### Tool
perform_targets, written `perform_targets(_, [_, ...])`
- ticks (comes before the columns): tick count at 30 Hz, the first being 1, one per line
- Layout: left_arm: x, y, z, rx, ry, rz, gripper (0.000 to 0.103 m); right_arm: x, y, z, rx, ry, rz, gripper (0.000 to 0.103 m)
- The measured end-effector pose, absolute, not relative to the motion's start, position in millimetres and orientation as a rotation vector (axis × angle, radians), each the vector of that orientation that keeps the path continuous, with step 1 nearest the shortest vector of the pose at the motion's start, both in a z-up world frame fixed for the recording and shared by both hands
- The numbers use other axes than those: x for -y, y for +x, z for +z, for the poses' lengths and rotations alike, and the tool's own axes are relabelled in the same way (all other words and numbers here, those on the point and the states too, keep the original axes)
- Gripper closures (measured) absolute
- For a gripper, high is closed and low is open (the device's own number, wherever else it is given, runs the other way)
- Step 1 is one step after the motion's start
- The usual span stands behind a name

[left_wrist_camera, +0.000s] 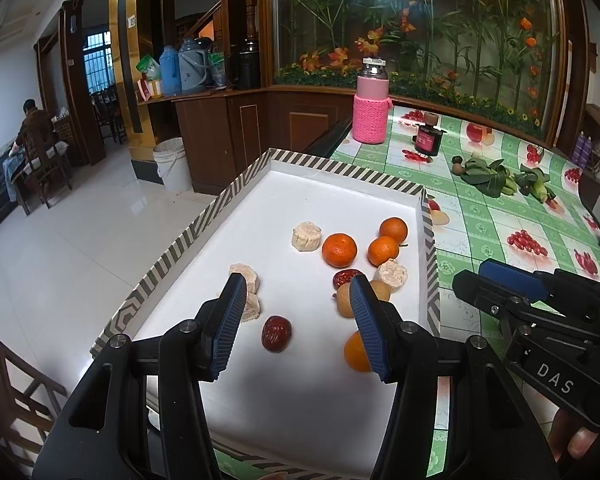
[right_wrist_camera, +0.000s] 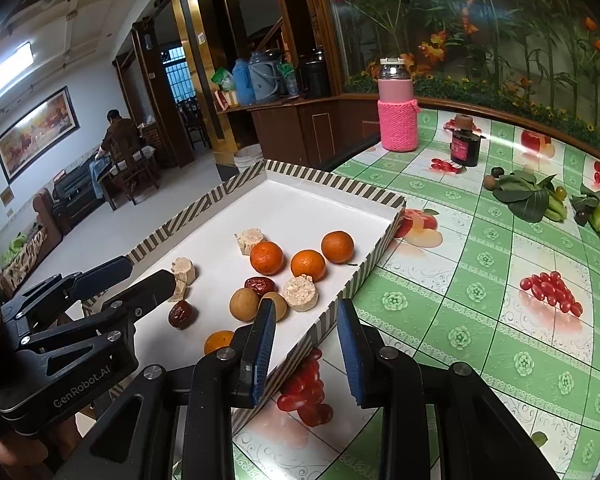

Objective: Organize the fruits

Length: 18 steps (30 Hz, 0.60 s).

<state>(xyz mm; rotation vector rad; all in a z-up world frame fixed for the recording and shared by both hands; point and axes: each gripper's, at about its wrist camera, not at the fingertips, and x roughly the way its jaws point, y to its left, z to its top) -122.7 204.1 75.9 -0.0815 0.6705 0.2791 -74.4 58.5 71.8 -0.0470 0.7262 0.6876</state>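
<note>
A shallow white tray (left_wrist_camera: pixel 228 196) with a grey-and-white striped rim sits at the left edge of a table (right_wrist_camera: pixel 500 280) covered in a green-checked, fruit-printed cloth, and all the fruit lies inside it. Three mandarins (left_wrist_camera: pixel 339 249) cluster toward the tray's right wall, and a fourth (left_wrist_camera: pixel 355 353) lies alone nearer the tray's near edge, partly hidden behind a finger in the left wrist view. Two red jujubes are there too: one (left_wrist_camera: pixel 276 333) out in the open near the near edge, the other (right_wrist_camera: pixel 260 285) pressed in among two tan longans (right_wrist_camera: pixel 244 304) and a pale crumbly block (right_wrist_camera: pixel 300 293) by the right wall. Three more such blocks (what they are cannot be told) lie further left, one (left_wrist_camera: pixel 306 237) just beside a mandarin, two (left_wrist_camera: pixel 247 276) toward the left wall. The left gripper (left_wrist_camera: pixel 298 320) hovers over the tray's near end, its blue-padded jaws apart with nothing between them. The right gripper (right_wrist_camera: pixel 306 344) straddles the tray's right wall near the near right corner, one finger over the tray and one over the cloth, jaws parted and gripping nothing. At the table's far edge stand a pink bottle in a knitted sleeve (right_wrist_camera: pixel 398 120) and a small dark jar (right_wrist_camera: pixel 465 148), with leafy greens (right_wrist_camera: pixel 528 196) toward the far right.
</note>
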Motion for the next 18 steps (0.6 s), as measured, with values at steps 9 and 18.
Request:
perform_targets(9, [-203,-122,77,-0.668,-0.084,0.286,0.049,-65,-73,70,-0.738,-0.062,0.699,0.073])
perform_targets(18, [-200,-118,73,-0.678,-0.074,0.287,0.049,-53,-70,70,-0.739,-0.041,0.679,0.073])
